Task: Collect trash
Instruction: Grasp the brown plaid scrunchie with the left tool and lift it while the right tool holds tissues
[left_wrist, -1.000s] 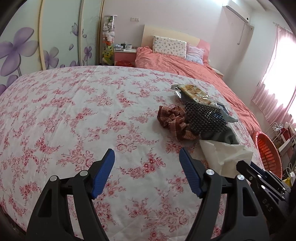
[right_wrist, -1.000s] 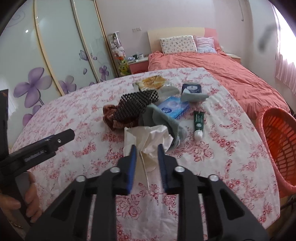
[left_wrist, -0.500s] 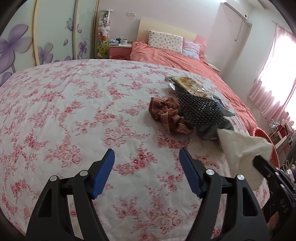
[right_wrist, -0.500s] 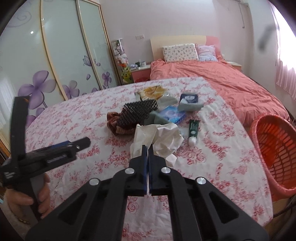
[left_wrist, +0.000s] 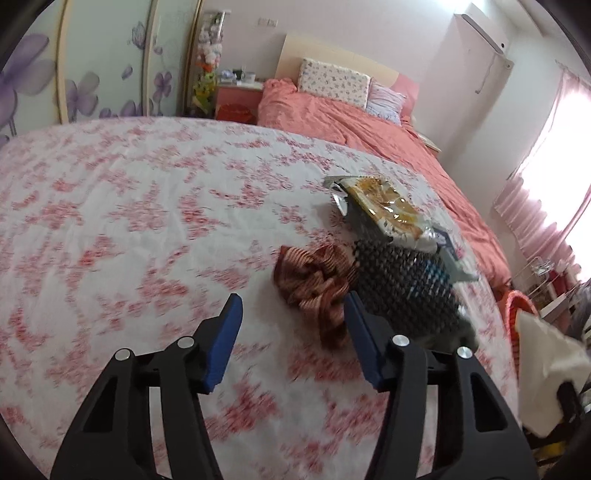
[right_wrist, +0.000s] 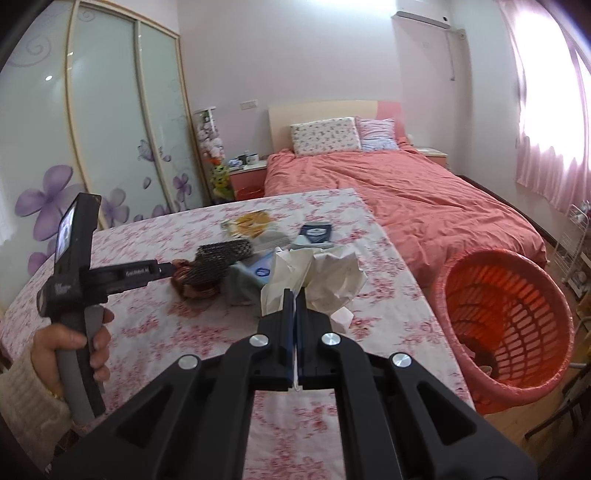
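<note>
Crumpled white tissue (right_wrist: 325, 273) bunches, pinched in the right hand-held gripper (right_wrist: 295, 295).

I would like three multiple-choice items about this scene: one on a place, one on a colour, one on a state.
1. Where does the laundry-style basket stand?
A. on the table
B. on the floor beside the table
C. on the bed

2. What colour is the basket?
A. orange-red
B. blue
C. white

3. What is the right gripper doing?
A. standing open and empty
B. shut on the crumpled tissue
C. shut on a tube

Answers: 1 B, it stands below the flowered tablecloth edge; 2 A, its lattice wall is orange-red; 3 B, the blue pads pinch the white paper.
</note>
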